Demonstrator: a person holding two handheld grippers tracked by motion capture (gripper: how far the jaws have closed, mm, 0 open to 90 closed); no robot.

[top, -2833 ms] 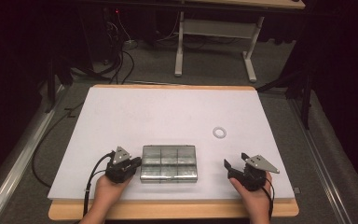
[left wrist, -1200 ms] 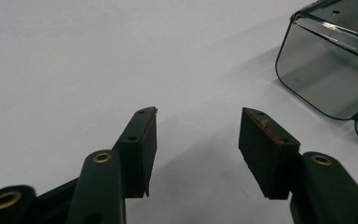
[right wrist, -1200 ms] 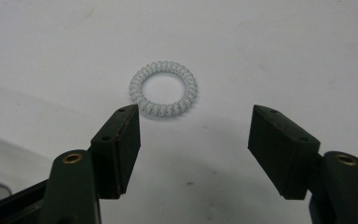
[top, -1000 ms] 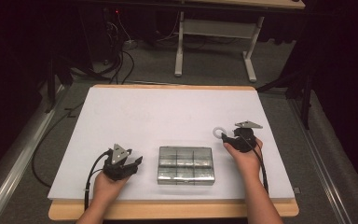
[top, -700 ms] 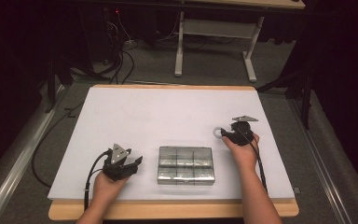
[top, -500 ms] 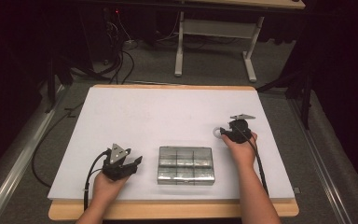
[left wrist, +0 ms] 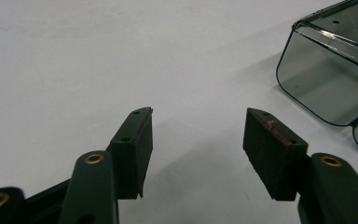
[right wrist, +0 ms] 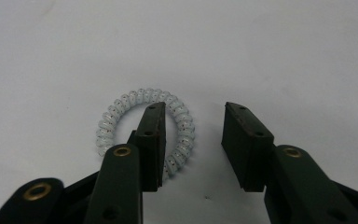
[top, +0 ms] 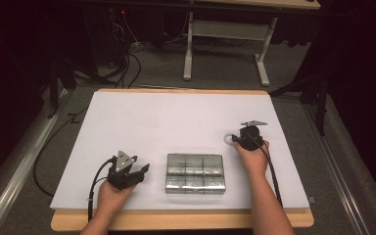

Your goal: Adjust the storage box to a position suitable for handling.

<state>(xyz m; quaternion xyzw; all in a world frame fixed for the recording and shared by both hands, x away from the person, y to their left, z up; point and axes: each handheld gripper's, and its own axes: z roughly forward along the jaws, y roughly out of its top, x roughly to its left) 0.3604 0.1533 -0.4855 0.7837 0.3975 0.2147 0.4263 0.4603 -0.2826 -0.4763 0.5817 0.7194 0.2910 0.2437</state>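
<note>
my right tongs point(right wrist: 191, 144) hang apart over the coiled hair tie point(right wrist: 121, 109) lying flat on the white tabletop point(top: 176, 117), one jaw inside its ring. it looks light, springy, slippery; i'd pinch across the coil. left tongs point(left wrist: 198, 140) gape beside the clear box point(left wrist: 335, 74).

**Bright table, dark room**

In the high view the white table point(top: 176, 122) is evenly lit from above while the floor and the room at 12 o'clock sink into near black — edges there are murky and detail is soft. Shadows on the table are faint and short. In the left gripper view the jaws throw a soft shadow toward 6 o'clock, and the clear box point(left wrist: 335, 70) at 2 o'clock carries thin bright glints along its rim. In the right gripper view the hair tie point(right wrist: 121, 116) is sharp — the nearest jaw parts at 6 o'clock blur slightly.
</note>
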